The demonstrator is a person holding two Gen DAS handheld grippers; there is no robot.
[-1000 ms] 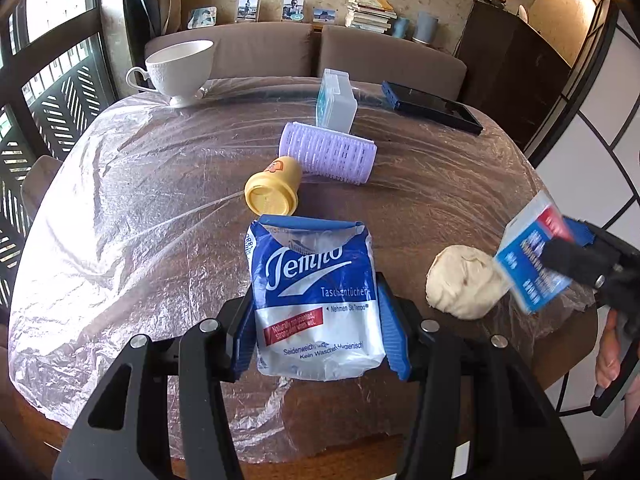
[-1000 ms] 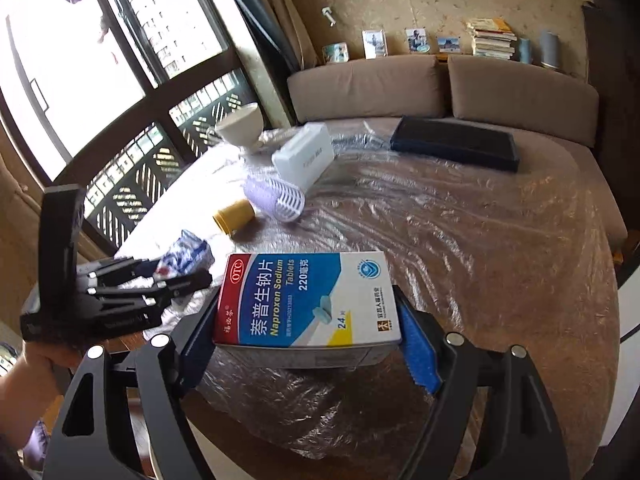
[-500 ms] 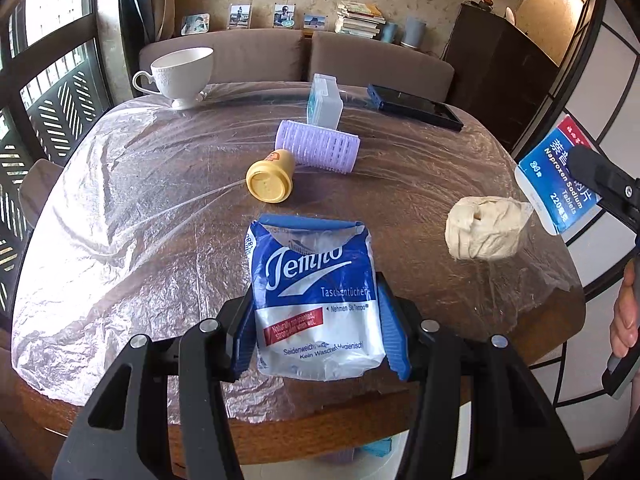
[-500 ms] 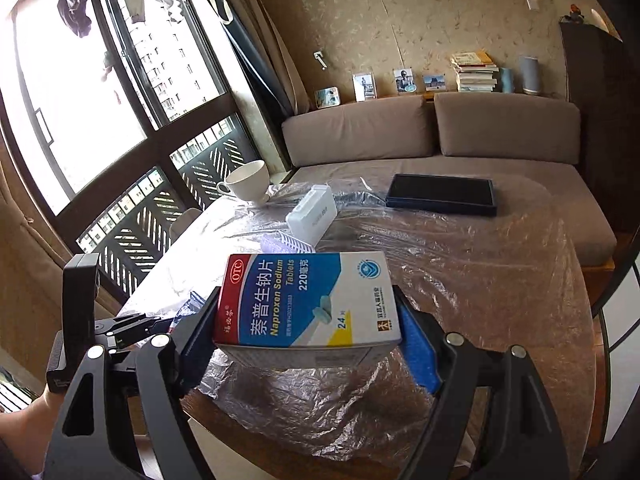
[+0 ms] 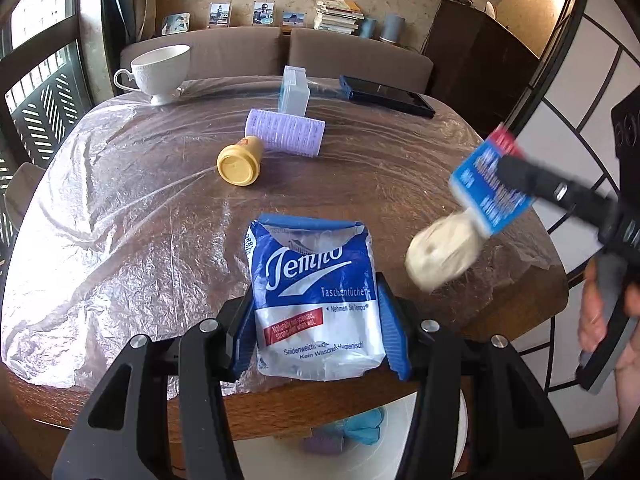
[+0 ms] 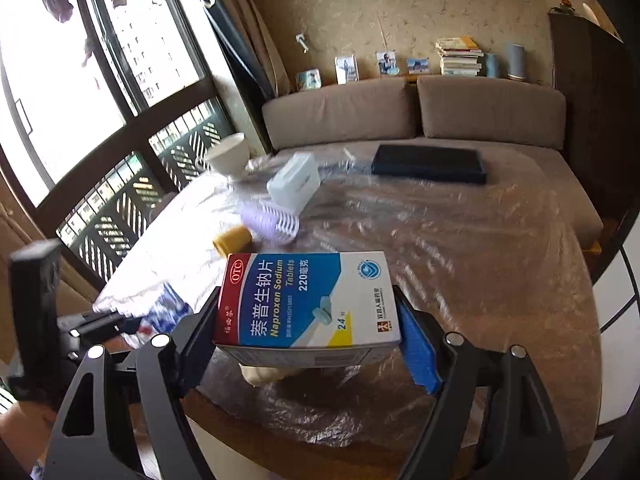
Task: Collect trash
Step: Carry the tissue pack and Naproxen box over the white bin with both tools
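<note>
My left gripper (image 5: 318, 334) has its blue-padded fingers (image 5: 394, 338) pinching the lower half of a Tempo tissue pack (image 5: 314, 300), which sticks forward with its torn far end open; I take it as an empty wrapper, so it counts as trash. My right gripper (image 6: 316, 334) clamps a naproxen tablet box (image 6: 308, 300) flat, printed face up, one pad on each short end, which I judge a firm hold for carrying. In the left view that same box (image 5: 490, 188) shows at the right, blurred, just above a crumpled cream wad (image 5: 442, 254) lying near the right edge of the desk (image 5: 120, 240); whether they touch I cannot tell. Below the near edge of the desk I see a white bin (image 5: 360, 452) with something teal and something lilac inside, partly hidden by my left fingers; both held items probably belong there. Further out lie a yellow bottle (image 5: 240, 160) on its side, a lilac ribbed roller (image 5: 286, 132) just beyond it, a pale plastic box (image 5: 295, 94), a dark flat case (image 5: 386, 96) and a white teacup (image 5: 158, 70) at the far left. Crinkled clear film covers the desk, and glare washes out its left side
</note>
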